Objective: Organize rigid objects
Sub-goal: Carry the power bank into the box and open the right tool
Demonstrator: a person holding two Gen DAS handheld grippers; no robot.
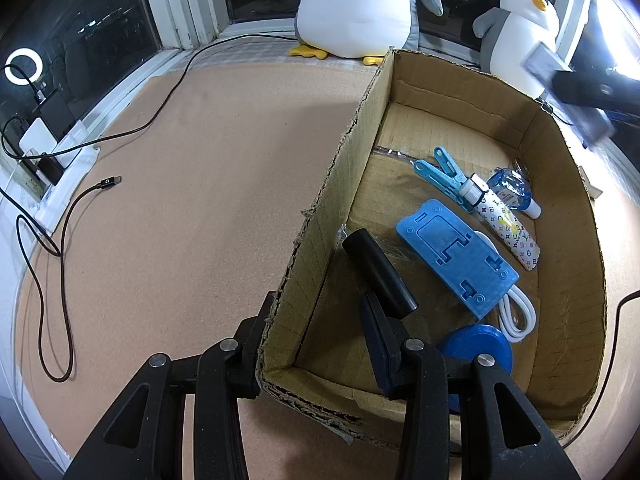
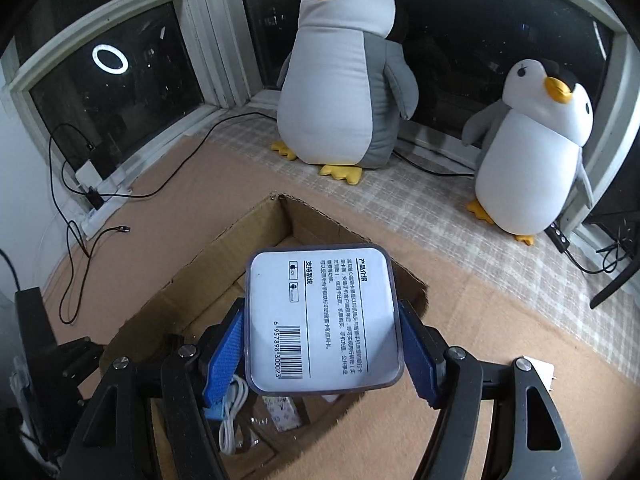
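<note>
R gripper (image 2: 322, 354) clamped on white labelled case (image 2: 322, 316), held above cardboard box (image 2: 224, 264). L gripper (image 1: 316, 344) closed on box's near-left wall. Inside box, near to far: blue disc (image 1: 476, 344), white cable (image 1: 518, 316), black cylinder (image 1: 378, 270), blue phone stand (image 1: 456, 254), patterned tube (image 1: 506, 232), blue clip (image 1: 440, 174). Beyond: 2 penguin plushies (image 2: 344, 80) at window.
</note>
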